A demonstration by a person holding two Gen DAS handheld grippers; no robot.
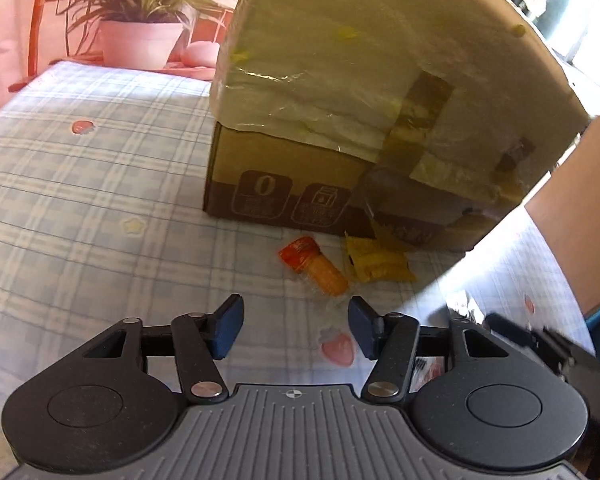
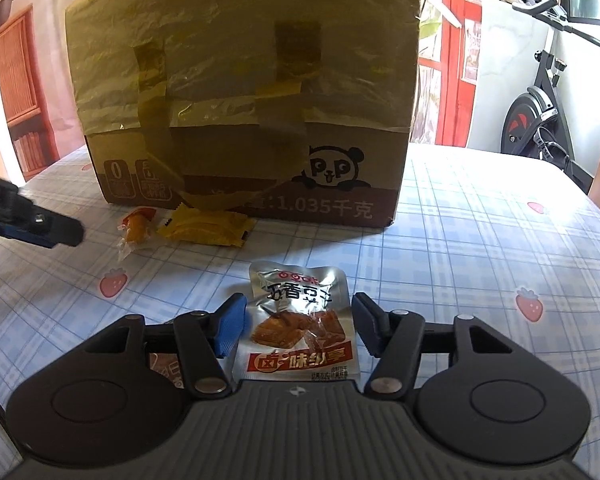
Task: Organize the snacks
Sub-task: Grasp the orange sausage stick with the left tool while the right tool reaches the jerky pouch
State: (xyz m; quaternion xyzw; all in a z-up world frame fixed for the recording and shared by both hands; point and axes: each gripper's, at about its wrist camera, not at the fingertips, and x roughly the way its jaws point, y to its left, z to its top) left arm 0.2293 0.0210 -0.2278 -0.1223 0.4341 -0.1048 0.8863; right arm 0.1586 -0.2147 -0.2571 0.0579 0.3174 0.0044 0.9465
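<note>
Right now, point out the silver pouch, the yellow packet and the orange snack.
silver pouch [image 2: 300, 324], right wrist view, on its printed front.
yellow packet [image 2: 208, 229], right wrist view, on the wrapper's middle.
orange snack [image 1: 314, 266], left wrist view, on the middle of its body.

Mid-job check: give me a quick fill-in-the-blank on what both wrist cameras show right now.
1. The silver snack packet lies between the fingers of the ____ gripper.
2. The orange snack and the yellow packet lie in front of the cardboard ____.
3. The tablecloth is printed with small pink ____.

Missing words: right; box; strawberries
</note>
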